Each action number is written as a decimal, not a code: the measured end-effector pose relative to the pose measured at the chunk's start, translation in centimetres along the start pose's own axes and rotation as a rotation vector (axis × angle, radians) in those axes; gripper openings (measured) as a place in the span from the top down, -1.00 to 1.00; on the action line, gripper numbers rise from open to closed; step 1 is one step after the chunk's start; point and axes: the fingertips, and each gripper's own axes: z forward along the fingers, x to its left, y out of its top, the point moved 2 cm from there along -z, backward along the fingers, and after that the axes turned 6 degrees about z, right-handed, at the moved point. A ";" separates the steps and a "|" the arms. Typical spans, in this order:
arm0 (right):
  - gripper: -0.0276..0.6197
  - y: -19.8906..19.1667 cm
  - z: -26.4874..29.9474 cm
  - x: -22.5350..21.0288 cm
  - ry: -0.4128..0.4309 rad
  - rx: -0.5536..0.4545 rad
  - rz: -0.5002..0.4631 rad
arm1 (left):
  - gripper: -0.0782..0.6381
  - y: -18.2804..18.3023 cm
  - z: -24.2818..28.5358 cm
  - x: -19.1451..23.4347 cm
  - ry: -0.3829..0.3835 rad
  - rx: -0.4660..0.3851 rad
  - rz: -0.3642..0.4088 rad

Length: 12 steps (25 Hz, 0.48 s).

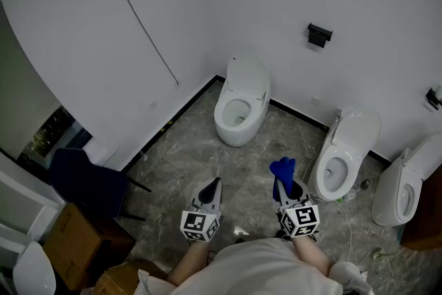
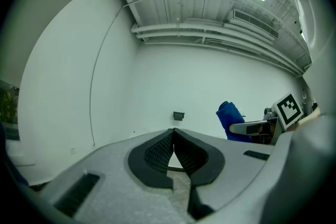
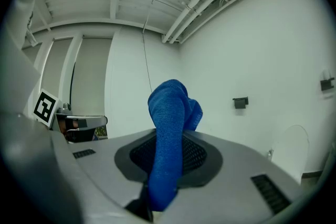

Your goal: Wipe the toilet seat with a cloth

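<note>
In the head view, three white toilets stand along the far walls: one in the middle (image 1: 239,109), one at the right (image 1: 343,156) and one at the far right (image 1: 402,187), all with lids raised. My right gripper (image 1: 284,184) is shut on a blue cloth (image 1: 282,168), which sticks up out of its jaws (image 3: 169,128). It hangs in the air short of the right toilet. My left gripper (image 1: 216,183) is held beside it, shut, its tips meeting with nothing between them (image 2: 173,131). The left gripper view also shows the cloth (image 2: 230,117).
A dark blue chair (image 1: 87,177) and cardboard boxes (image 1: 77,240) stand at the left. A black holder (image 1: 319,34) hangs on the far wall. A thin cable (image 1: 141,23) runs down the left wall. Wires (image 1: 351,231) lie on the marble floor by the right toilet.
</note>
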 end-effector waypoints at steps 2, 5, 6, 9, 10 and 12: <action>0.70 0.1 0.0 0.0 -0.007 0.000 -0.007 | 0.76 0.0 0.0 0.2 -0.005 -0.004 0.000; 0.70 -0.1 0.2 0.1 -0.013 0.003 -0.007 | 0.76 0.0 0.1 0.6 -0.008 -0.004 0.001; 0.70 -0.3 0.2 0.2 -0.014 0.007 -0.006 | 0.76 -0.1 0.1 0.8 -0.007 -0.003 0.000; 0.70 -0.6 0.7 0.1 -0.015 0.018 -0.002 | 0.76 0.0 0.3 1.2 -0.002 -0.001 -0.004; 0.70 -0.6 1.0 0.0 -0.015 0.020 -0.001 | 0.76 0.0 0.6 1.3 -0.002 0.000 -0.006; 0.70 -0.6 1.6 -0.3 -0.015 0.022 0.000 | 0.76 -0.1 1.1 1.5 -0.004 0.004 -0.008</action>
